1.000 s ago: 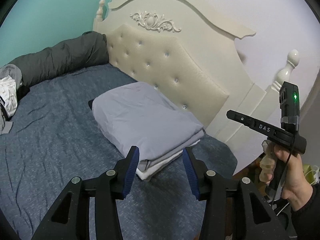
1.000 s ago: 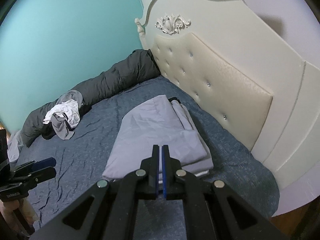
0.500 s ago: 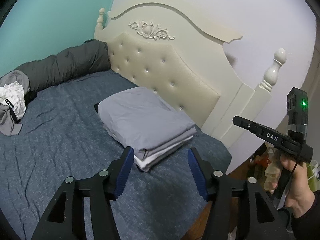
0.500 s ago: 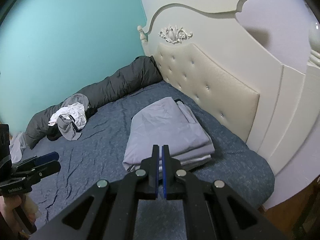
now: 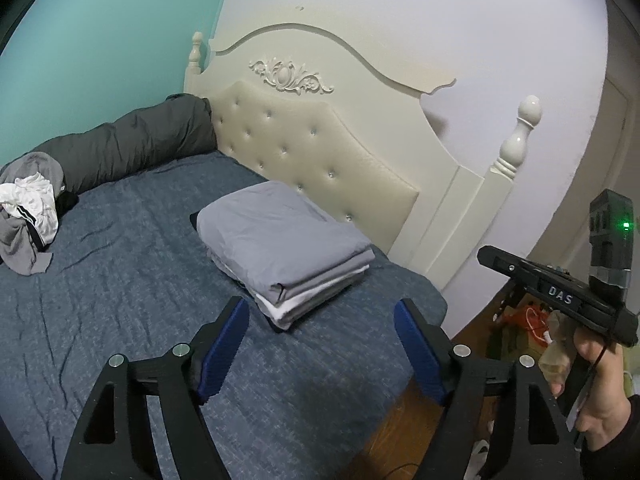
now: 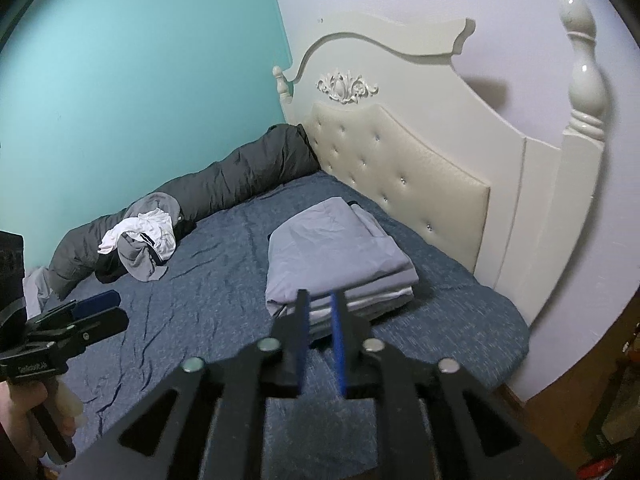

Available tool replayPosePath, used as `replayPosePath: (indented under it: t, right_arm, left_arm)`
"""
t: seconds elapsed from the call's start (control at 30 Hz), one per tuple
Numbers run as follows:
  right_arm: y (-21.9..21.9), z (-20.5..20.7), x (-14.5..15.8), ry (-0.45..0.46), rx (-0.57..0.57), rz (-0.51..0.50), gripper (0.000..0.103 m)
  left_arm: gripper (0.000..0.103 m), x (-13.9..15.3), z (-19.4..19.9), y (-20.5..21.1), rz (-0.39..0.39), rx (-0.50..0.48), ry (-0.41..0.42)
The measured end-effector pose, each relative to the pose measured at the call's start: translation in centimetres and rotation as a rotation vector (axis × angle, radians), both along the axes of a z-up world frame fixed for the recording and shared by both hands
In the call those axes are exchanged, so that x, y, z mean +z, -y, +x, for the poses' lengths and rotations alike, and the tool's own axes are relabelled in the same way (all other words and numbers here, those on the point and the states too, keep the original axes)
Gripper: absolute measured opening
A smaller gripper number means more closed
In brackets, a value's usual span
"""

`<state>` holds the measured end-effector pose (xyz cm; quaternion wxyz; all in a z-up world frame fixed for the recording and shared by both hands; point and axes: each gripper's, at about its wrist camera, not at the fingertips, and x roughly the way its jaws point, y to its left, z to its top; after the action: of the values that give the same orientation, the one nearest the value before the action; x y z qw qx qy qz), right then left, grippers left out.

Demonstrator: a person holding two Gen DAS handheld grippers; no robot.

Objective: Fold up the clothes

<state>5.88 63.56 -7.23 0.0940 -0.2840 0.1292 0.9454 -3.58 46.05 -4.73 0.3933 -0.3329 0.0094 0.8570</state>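
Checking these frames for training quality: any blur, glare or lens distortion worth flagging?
Left wrist view: sharp; fisheye bows the headboard; dark corner vignette; green LED glows on the right gripper. Right wrist view: the right gripper's own frame is soft, the folded stack clear; highlights on the glossy bedpost.

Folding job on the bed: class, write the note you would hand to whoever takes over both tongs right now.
Left tongs: wide open, empty, hovering above the near edge of the bed.
Right tongs: slightly open, empty, also off the bed.
Done: a folded stack of grey and white clothes lies by the headboard.
Left: a loose pile of clothes, grey and white, sits unfolded against the dark bolster on the far side of the bed. I would go there next.
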Motion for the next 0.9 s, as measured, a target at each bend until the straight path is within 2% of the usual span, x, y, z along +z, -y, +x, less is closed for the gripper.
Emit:
replayPosePath:
  t: [0.07, 0.27, 0.63, 0.9]
  right_arm:
    - [0.6, 0.8, 0.2, -0.004, -0.002, 0.005, 0.028]
    - [2.4, 2.9, 0.5, -0.010, -0.006, -0.005, 0.036]
    - [5.1, 6.3, 0.5, -0.025, -0.028, -0.016, 0.039]
    - [6.7, 7.8, 0.4, -0.036, -0.043, 0.002, 0.051]
  left_arm:
    - [0.081, 0.0, 0.5, 0.5, -0.002, 0.003, -0.003]
    - [0.085, -0.5, 1.4, 1.9, -0.002, 0.001, 0.001]
    - [0.095, -0.3, 3.4, 4.3, 0.001, -0.012, -0.018]
    - [0.099, 0.0, 5.1, 5.2, 0.008, -0.040, -0.033]
